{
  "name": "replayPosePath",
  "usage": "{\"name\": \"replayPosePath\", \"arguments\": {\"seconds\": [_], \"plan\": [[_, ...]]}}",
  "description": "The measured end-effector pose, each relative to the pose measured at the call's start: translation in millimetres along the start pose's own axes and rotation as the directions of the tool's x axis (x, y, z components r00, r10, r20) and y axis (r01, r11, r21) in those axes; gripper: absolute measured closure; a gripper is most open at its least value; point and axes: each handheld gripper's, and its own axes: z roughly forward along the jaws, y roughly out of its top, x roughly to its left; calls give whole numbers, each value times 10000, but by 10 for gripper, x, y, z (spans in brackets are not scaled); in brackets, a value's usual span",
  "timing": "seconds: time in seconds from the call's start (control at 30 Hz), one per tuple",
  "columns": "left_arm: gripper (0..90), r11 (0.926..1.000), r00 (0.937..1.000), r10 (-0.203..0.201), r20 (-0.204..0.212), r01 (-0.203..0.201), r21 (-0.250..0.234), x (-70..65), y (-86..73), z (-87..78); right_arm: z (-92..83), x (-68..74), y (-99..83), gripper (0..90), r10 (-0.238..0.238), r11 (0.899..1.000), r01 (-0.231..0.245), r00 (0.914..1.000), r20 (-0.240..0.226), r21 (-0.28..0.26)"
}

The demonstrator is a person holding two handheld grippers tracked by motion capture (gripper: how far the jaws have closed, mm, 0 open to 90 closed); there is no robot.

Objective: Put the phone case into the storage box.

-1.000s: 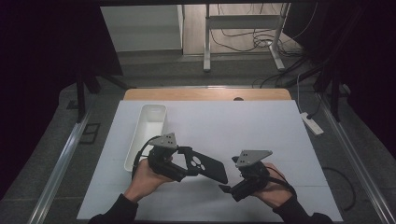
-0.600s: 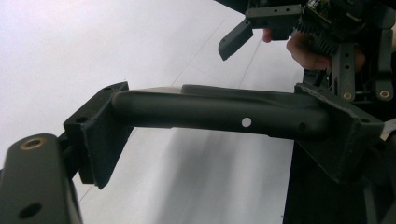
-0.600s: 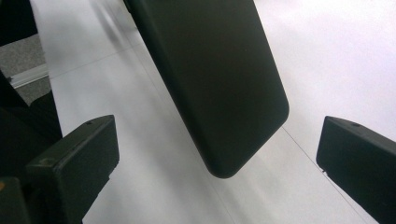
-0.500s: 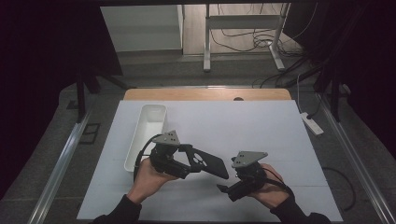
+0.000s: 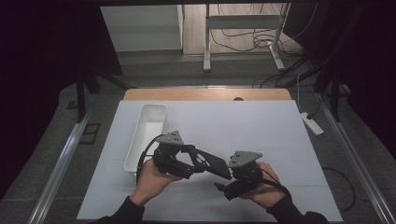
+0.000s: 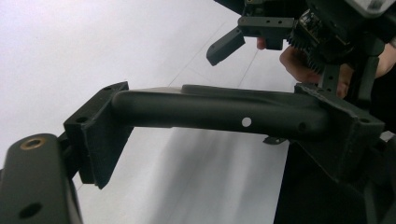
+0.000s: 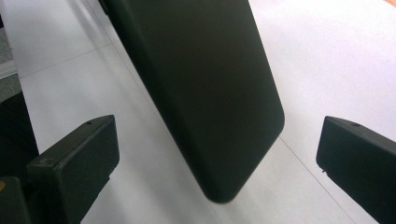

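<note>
Hands at the bottom centre of the high view are working two grippers over a white table, with a flat black phone-like slab passing between them at lower centre. Left gripper is clamping the slab by its edges, jaws pressing on both sides across the middle of the left gripper view. Right gripper is standing released, its jaws spread wide on either side of the slab's rounded end at the centre of its own view, touching nothing. Slippage looks the main risk: if the left lets go before the right closes, the slab is likely dropping to the table. White tray is lying empty at centre left, just beyond the left hand.
</note>
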Motion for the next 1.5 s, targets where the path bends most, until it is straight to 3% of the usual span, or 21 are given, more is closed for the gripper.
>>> {"name": "replayPosePath", "arguments": {"seconds": [0.13, 0.4, 0.47, 0.77, 0.83, 1.13, 1.23, 1.5], "plan": [[156, 10000, 9999, -79, 78, 79, 3, -18, 21, 17, 17, 17, 13, 61, -170, 9999, 171, 9997, 182, -5], [155, 9995, 9994, -319, 162, 320, -48, -38, 55, 48, 49, 16, 21, 297, -399, 9992, 399, 9953, 878, 19], [155, 9993, 9991, -363, 201, 365, -70, -36, 56, 51, 55, 23, 19, 317, -433, 9991, 429, 9943, 971, 63], [152, 9978, 9976, -655, 244, 658, -115, -34, 65, 67, 78, 103, 15, 484, -1080, 9940, 1090, 9808, 1625, 30], [149, 9979, 9978, -633, 171, 635, -110, -42, 73, 69, 62, 123, 16, 566, -1317, 9908, 1353, 9734, 1874, -64], [137, 9938, 9943, -1069, 39, 1070, -294, -23, 106, 72, 43, 154, 19, 719, -1719, 9841, 1773, 9674, 1860, -128], [134, 9903, 9909, -1345, 67, 1347, -339, -14, 108, 86, 44, 159, 18, 748, -1818, 9824, 1866, 9662, 1827, -92], [127, 9864, 9872, -1593, 116, 1597, -396, 9, 107, 90, 39, 167, 23, 818, -1978, 9792, 2026, 9617, 1899, -60]]}}
